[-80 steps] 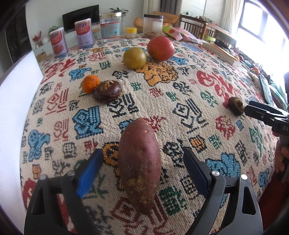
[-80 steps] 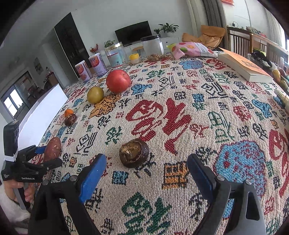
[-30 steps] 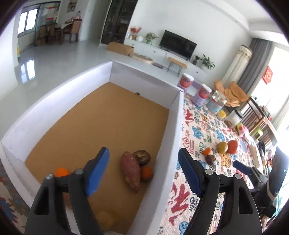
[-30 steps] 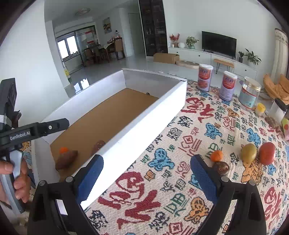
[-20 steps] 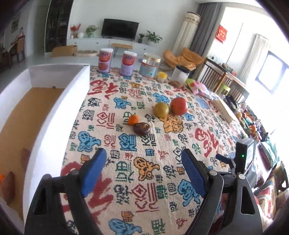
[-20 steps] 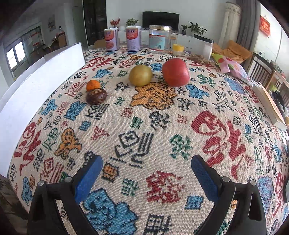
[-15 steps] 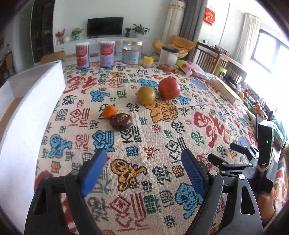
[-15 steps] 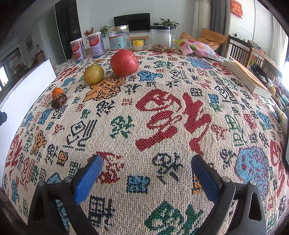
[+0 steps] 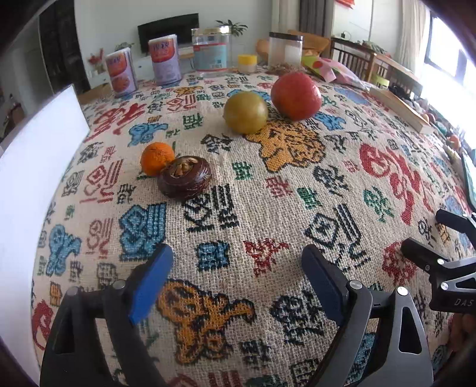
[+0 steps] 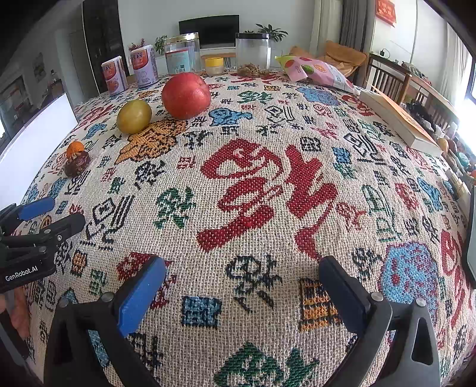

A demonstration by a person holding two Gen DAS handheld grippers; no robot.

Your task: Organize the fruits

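1. my left gripper (image 9: pixel 235 277) hangs over the patterned tablecloth (image 9: pixel 297 184), jaws opening, nothing between them.
2. my right gripper (image 10: pixel 242 285) likewise: jaws opening, wide, empty.
3. orange (image 9: pixel 157 154) touches the dark brown fruit (image 9: pixel 184 177); yellow-green fruit (image 9: pixel 245 112) just beside the red fruit (image 9: pixel 296 96), farther back.
4. white box (image 9: pixel 32 166) at the left edge.

- The bench (image 10: pixel 267 190) has a woven cloth (image 9: pixel 267 208) on it, cream with red, blue, green and orange signs.
- The back wall (image 10: pixel 148 18) is white.
- A black TV (image 10: pixel 209 23) stands by that wall, with green plants (image 10: pixel 269 29) beside it.
- Grey curtains (image 10: pixel 349 23) hang on the right.
- Bright light comes in through a window (image 9: pixel 446 53) on the right.
- Wooden chairs (image 10: pixel 386 77) stand behind the bench.
- An orange cushion (image 10: pixel 342 55) lies farther back.
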